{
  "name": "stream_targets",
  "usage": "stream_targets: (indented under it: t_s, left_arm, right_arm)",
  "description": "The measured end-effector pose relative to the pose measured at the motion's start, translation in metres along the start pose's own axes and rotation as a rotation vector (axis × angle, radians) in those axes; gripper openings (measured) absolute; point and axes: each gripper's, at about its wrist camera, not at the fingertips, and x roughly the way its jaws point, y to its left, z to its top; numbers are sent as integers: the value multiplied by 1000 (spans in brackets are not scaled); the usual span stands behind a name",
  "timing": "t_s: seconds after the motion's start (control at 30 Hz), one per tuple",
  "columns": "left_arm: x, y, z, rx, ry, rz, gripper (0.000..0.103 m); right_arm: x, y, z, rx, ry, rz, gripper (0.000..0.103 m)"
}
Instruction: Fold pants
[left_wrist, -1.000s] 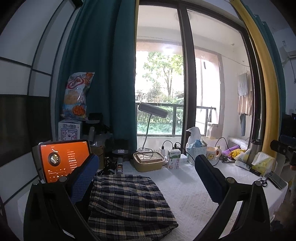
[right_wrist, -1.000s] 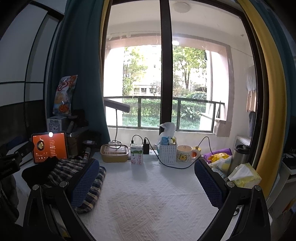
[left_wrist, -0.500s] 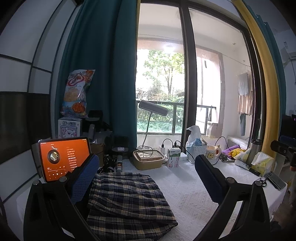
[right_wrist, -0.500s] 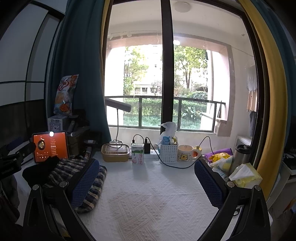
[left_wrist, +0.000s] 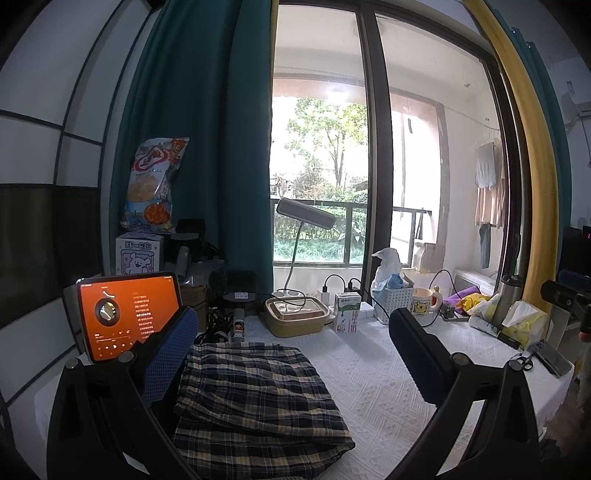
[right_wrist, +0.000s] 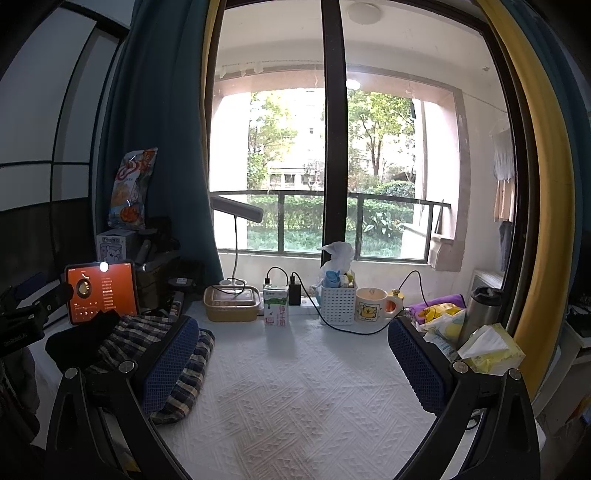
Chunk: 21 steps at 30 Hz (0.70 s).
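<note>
The plaid pants lie folded in a compact stack on the white tablecloth, at the table's left. My left gripper is open and empty, held above the table with the stack between and below its blue fingers. In the right wrist view the pants show at the left, partly behind the left finger. My right gripper is open and empty over bare tablecloth, to the right of the pants. The left gripper's body shows at the far left of that view.
An orange-screen tablet stands behind the pants. Along the window side are a desk lamp, a tan lunch box, a milk carton, a white basket, a mug, a flask and tissues.
Both grippers have risen and tilted up slightly, so the table objects sit a little lower in view. The pants have not moved. Both grippers stay open.
</note>
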Motion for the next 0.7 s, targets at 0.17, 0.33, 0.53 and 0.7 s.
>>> stream_targets:
  t_s: [0.17,0.33,0.53,0.7]
  left_arm:
    - [0,0,0,-6,6,4,102]
    - [2,2,0,-9,10,7,102]
    - [2,2,-1,-10,10,7,102]
    - [2,2,-1,-6,10,8,102]
  right_arm:
    - [1,-1,0,2,2,2,103]
    - [1,0,-1,-2,1,2,103]
    - [0,0,-2,-8,4,9,103]
    - [0,-1,-2,-3,7,11,103]
